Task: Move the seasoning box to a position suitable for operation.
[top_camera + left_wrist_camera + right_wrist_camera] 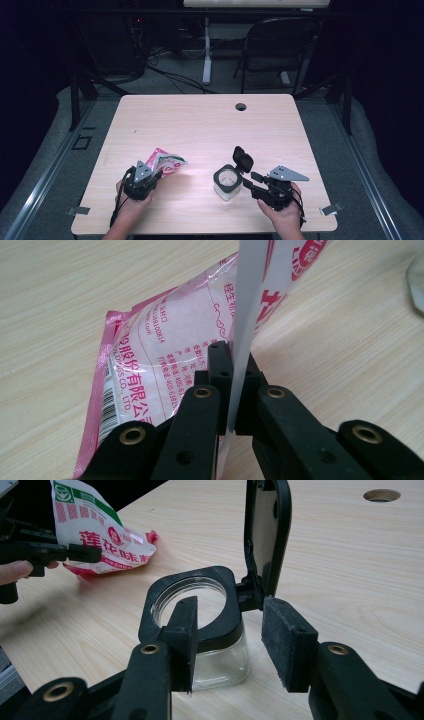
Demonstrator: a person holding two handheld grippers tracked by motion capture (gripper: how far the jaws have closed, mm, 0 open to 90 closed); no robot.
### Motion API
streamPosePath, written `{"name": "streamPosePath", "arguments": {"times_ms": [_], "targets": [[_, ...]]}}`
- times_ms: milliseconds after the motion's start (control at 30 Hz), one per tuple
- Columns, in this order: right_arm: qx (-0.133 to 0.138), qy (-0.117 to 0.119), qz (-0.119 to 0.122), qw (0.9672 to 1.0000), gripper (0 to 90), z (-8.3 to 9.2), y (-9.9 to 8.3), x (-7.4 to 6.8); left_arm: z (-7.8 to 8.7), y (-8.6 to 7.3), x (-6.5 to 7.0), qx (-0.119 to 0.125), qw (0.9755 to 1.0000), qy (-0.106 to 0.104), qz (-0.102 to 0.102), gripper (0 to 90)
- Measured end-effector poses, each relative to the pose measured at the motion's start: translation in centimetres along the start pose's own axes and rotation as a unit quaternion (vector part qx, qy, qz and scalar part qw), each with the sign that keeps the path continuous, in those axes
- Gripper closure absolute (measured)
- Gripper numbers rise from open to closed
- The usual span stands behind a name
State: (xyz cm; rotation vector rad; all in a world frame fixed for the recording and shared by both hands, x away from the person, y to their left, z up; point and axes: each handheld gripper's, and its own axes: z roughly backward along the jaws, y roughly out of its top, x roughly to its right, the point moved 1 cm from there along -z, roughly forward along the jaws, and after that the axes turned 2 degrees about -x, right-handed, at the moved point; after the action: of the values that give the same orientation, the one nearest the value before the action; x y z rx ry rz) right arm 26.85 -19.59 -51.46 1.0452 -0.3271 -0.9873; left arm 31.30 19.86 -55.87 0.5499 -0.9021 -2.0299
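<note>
High view: the packet [167,163] is clamped by its edge in the left claw [150,176], while the open-lidded jar [227,183] stands just ahead of the right claw [248,181], whose jaws are held apart beside it.

Each black tool [159,175] has brass-ringed screw holes and a grey three-cornered plate [287,173].

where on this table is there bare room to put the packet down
The whole far half of the table, up to the cable hole, is bare. So is the strip between the packet and the glass jar. The near edge is crowded: the left claw clamps the packet, and the right claw flanks the open-lidded jar.
</note>
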Motion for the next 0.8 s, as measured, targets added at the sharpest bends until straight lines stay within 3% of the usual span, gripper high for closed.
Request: {"name": "streamPosePath", "arguments": {"times_ms": [133, 467, 600, 800], "targets": [[-0.002, 0.001, -0.001, 1.0, 58.2, -0.16, -0.07, 0.0, 0.08, 0.1, -0.28, 0.0, 0.9997, -0.007, 0.024, 90.0], [-0.003, 0.0, -0.004, 1.0, 57.9, -0.28, -0.15, 0.12, 0.22, -0.03, -0.95, 0.014, 0.998, -0.039, 0.047, 89.7], [-0.003, 0.001, -0.006, 1.0, 57.7, -0.36, -0.17, 0.11, 0.1, -0.02, -0.92, 0.014, 0.9983, -0.036, 0.044, 89.9], [-0.005, -0.001, -0.007, 1.0, 57.7, -0.38, -0.22, 0.19, -0.02, 0.04, -0.4, 0.007, 0.9997, -0.017, 0.016, 90.0]]}}
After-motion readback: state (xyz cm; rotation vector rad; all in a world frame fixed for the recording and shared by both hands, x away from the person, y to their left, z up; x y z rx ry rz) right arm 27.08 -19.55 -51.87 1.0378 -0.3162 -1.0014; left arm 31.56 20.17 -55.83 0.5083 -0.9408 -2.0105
